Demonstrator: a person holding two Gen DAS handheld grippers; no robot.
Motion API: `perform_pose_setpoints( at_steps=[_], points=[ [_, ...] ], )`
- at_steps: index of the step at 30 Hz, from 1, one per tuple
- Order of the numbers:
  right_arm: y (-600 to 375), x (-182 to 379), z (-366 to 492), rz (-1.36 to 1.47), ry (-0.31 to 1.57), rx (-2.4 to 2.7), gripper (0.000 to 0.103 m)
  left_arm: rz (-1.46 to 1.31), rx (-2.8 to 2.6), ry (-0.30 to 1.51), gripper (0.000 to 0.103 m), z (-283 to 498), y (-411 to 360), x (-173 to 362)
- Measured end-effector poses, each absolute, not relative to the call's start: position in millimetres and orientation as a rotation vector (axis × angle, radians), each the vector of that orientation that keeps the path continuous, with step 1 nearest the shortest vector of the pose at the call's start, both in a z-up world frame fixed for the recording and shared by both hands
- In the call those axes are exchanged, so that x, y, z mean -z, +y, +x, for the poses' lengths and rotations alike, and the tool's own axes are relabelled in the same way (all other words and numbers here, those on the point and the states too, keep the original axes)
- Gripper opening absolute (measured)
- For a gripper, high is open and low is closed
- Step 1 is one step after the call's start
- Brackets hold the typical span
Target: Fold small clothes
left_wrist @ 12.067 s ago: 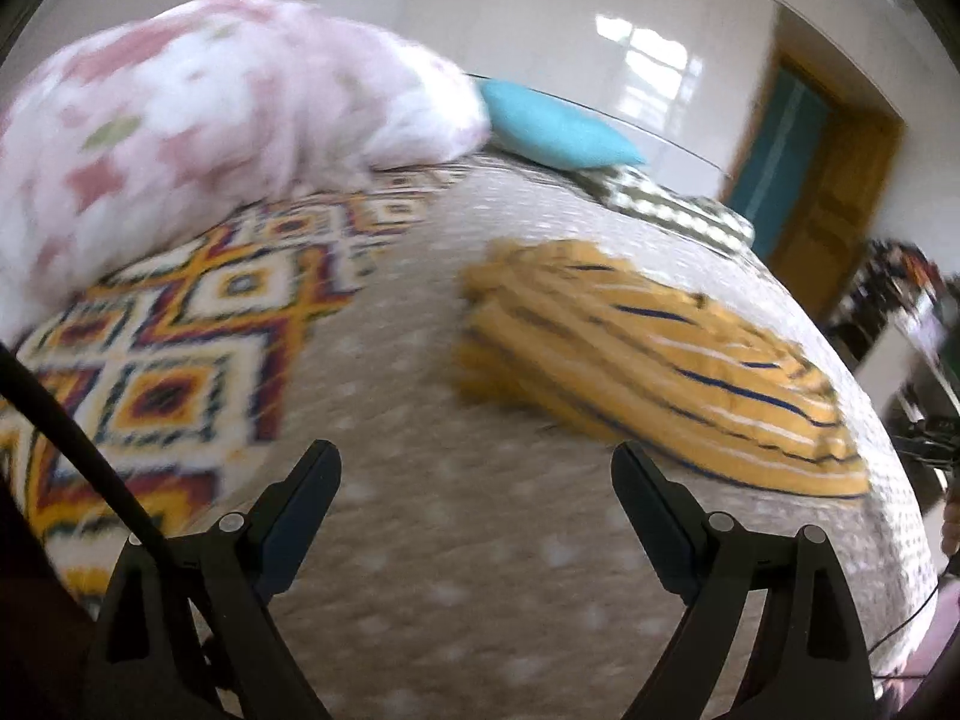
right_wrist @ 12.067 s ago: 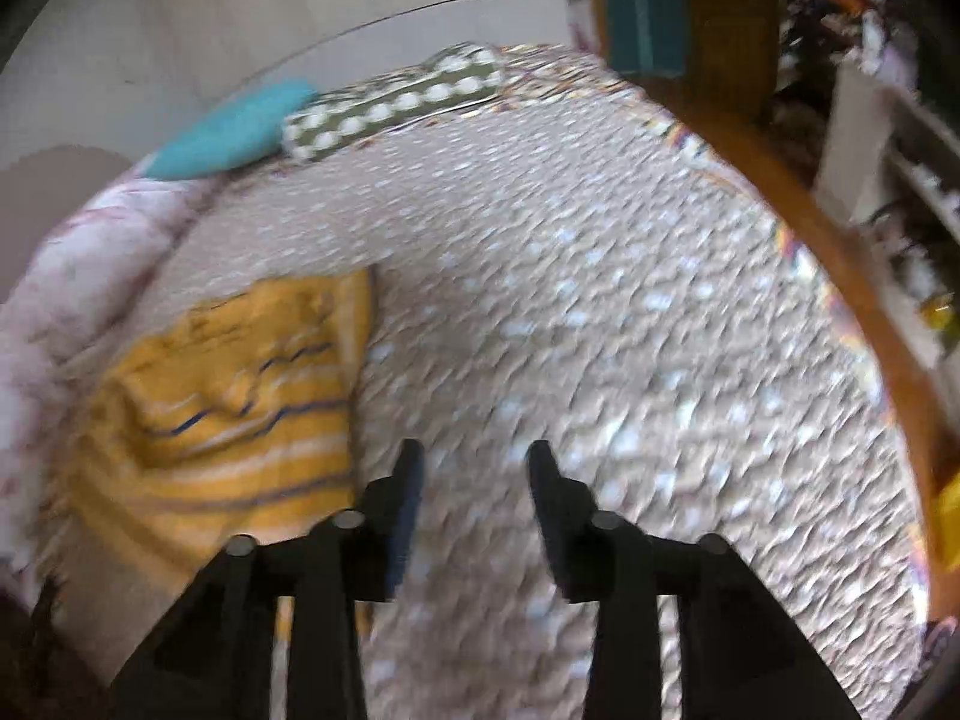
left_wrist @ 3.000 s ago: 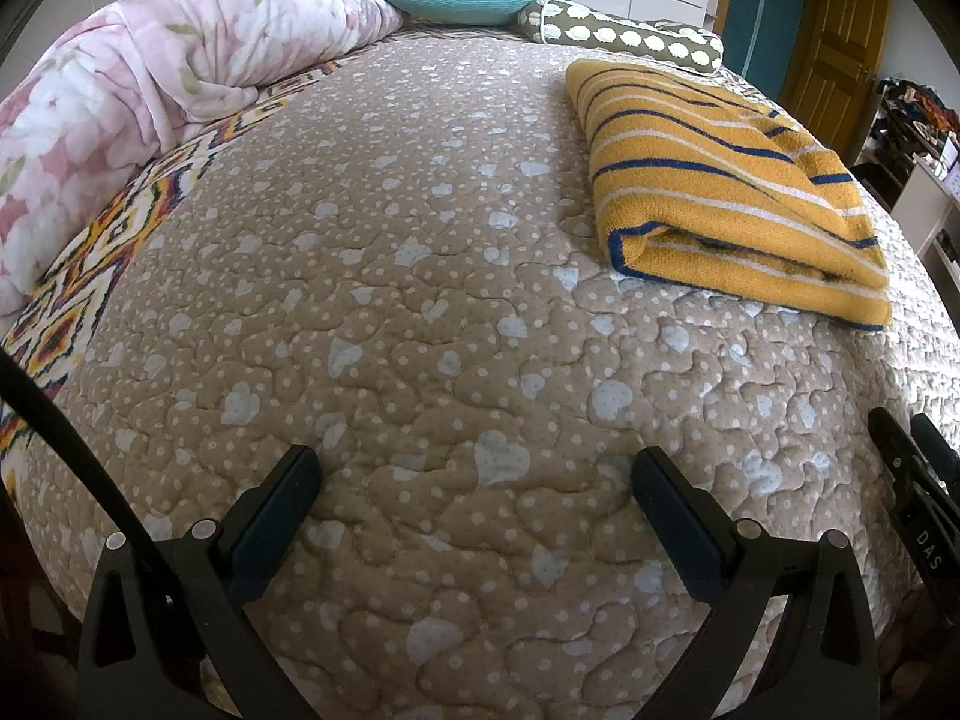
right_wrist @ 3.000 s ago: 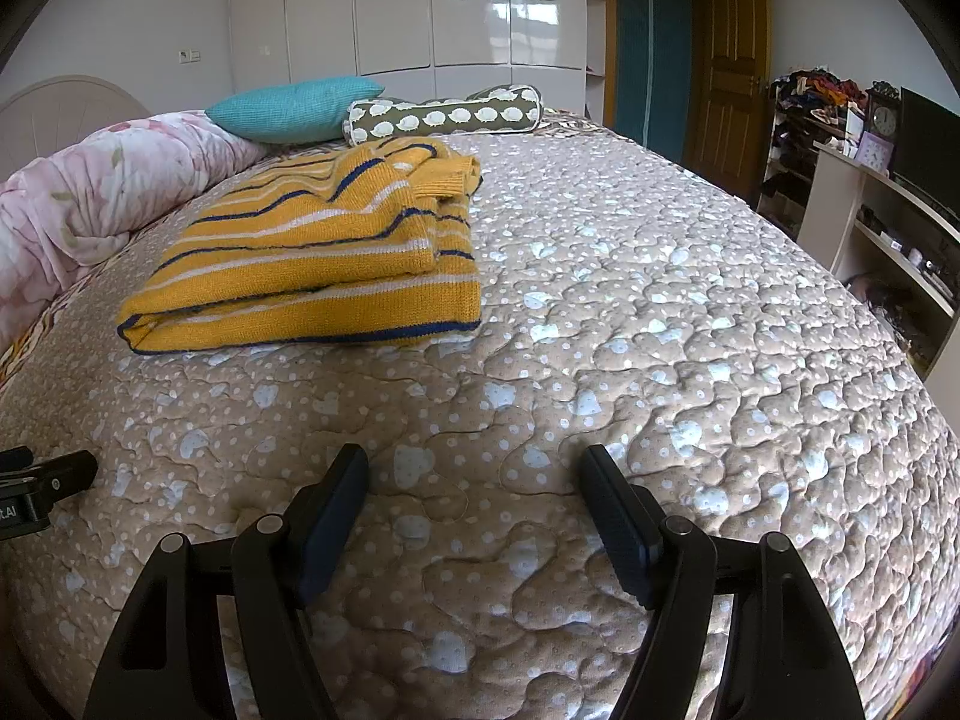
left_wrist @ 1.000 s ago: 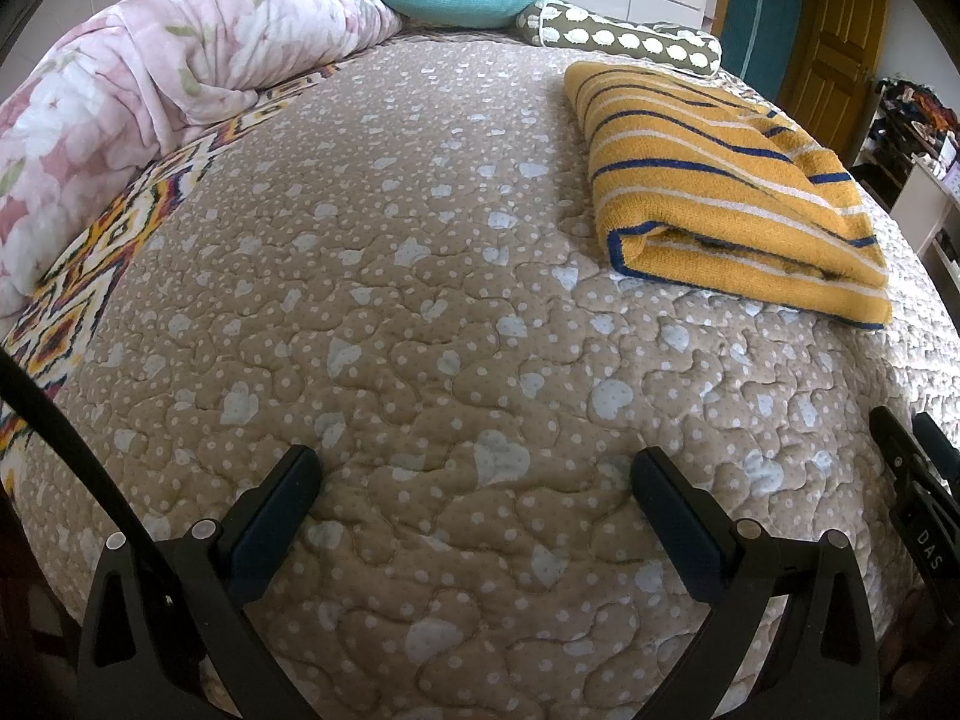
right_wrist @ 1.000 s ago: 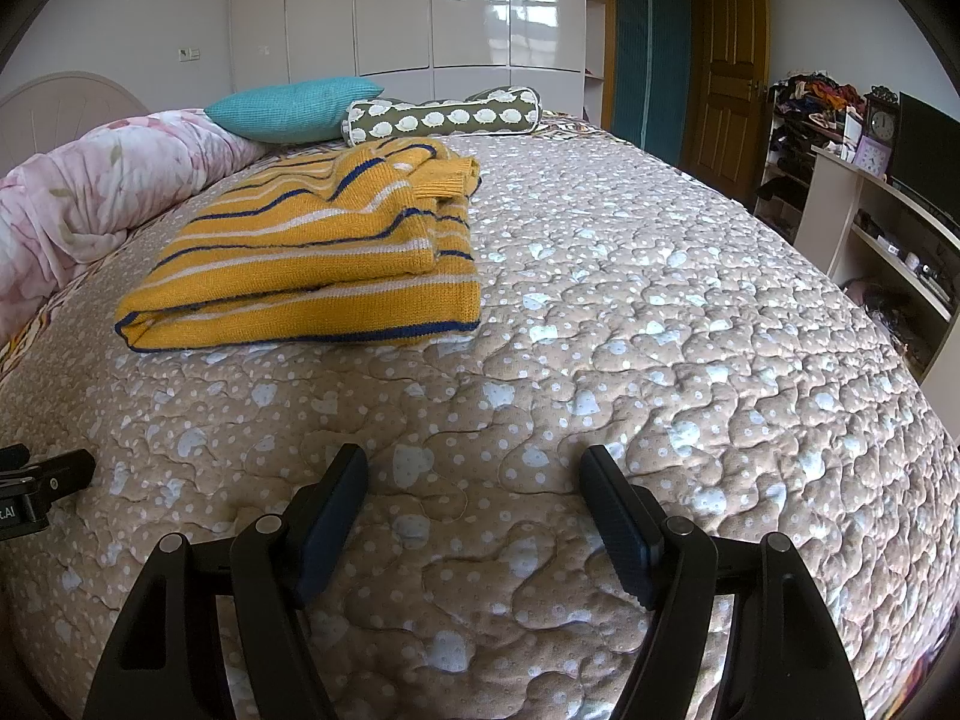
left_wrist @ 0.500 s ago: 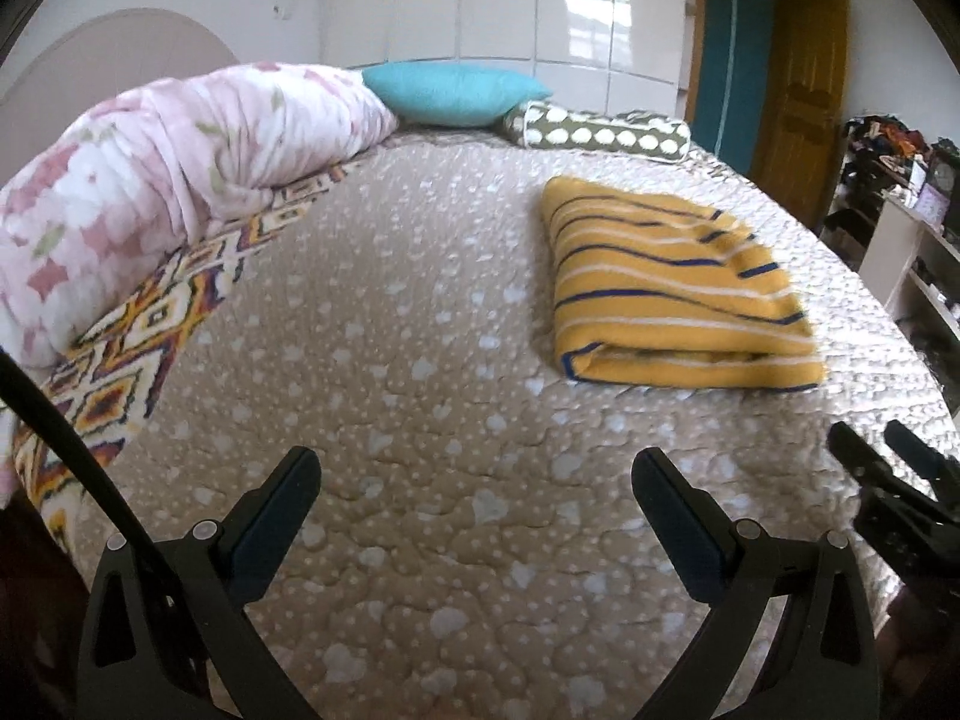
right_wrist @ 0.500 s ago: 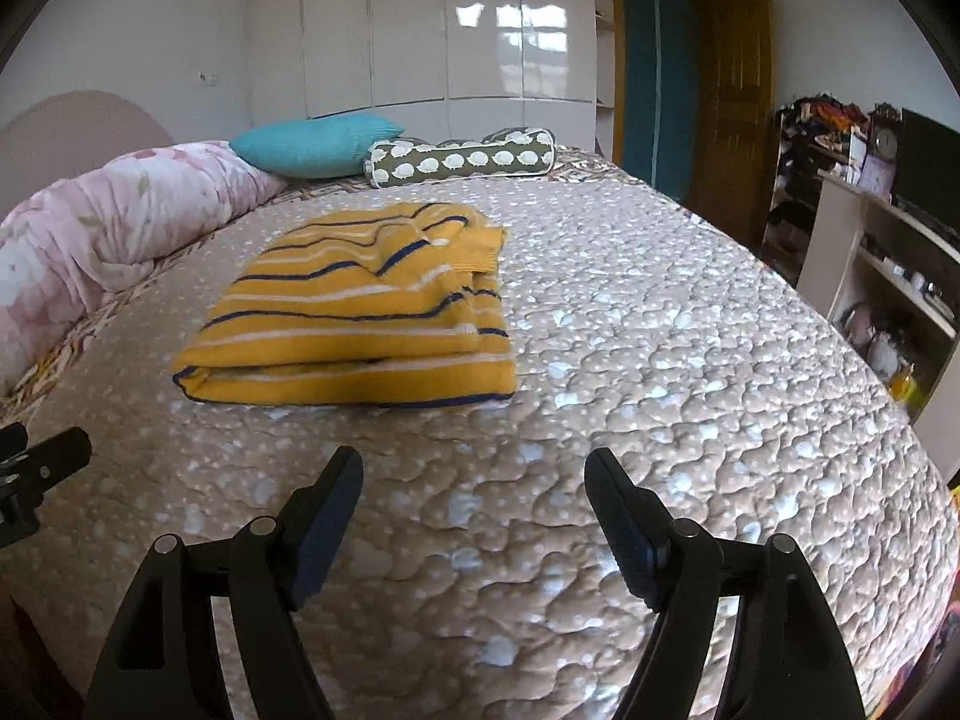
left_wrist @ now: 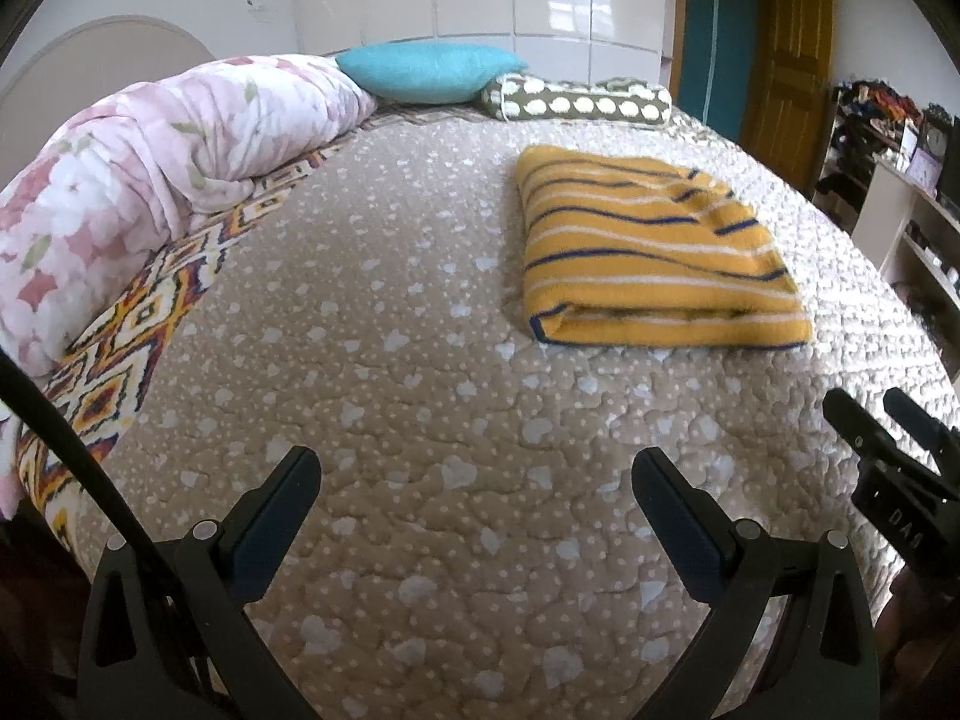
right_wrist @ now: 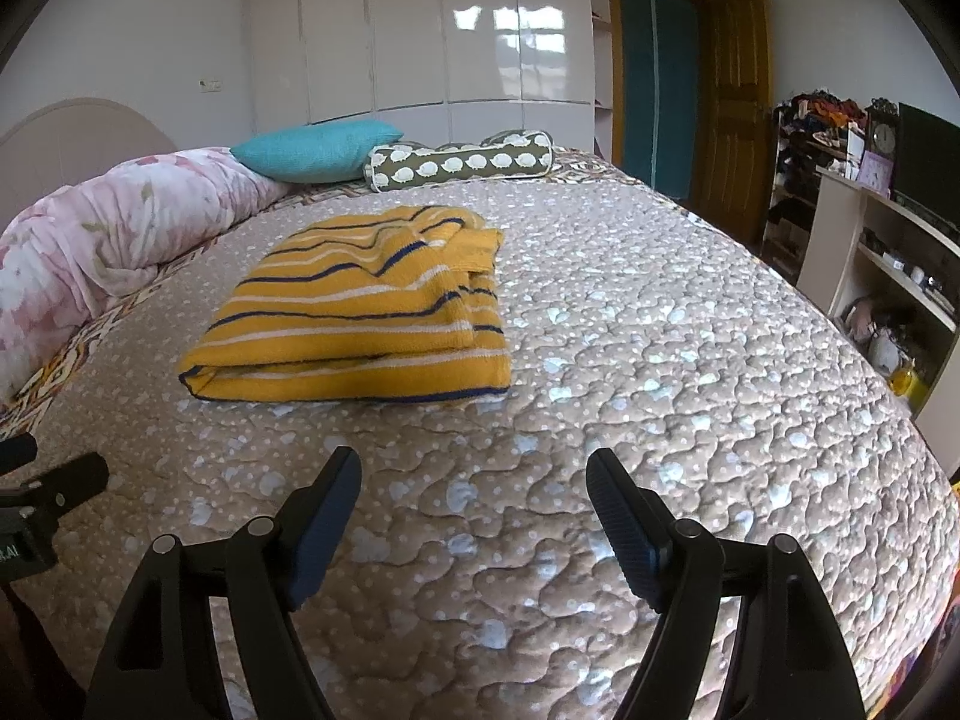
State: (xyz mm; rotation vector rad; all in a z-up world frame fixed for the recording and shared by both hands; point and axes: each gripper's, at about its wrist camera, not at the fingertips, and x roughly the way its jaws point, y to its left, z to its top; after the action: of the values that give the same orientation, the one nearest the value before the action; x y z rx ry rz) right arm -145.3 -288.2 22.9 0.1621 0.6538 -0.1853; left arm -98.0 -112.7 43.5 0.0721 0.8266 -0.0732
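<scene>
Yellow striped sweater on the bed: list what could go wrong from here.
1. The sweater is folded, but its right edge shows loose stacked layers; a careless lift could undo the fold.
2. Both the left gripper and right gripper hang open above the bedspread; reaching low might snag the quilting.

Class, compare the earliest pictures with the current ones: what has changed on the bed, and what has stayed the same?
The yellow striped sweater, rumpled earlier, now lies as a neat folded rectangle. The left gripper and right gripper have drawn back from it, both open and empty. The teal pillow and pink floral duvet stayed put.
</scene>
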Motion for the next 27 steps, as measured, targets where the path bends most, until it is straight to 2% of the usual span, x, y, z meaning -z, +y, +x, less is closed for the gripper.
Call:
perform_pose_setpoints(
  at_steps=[27],
  points=[
    [-281,-30,-132,0.139,0.651,0.135,0.082,0.049,0.111,0.919,0.103,-88,-112,-25]
  ],
)
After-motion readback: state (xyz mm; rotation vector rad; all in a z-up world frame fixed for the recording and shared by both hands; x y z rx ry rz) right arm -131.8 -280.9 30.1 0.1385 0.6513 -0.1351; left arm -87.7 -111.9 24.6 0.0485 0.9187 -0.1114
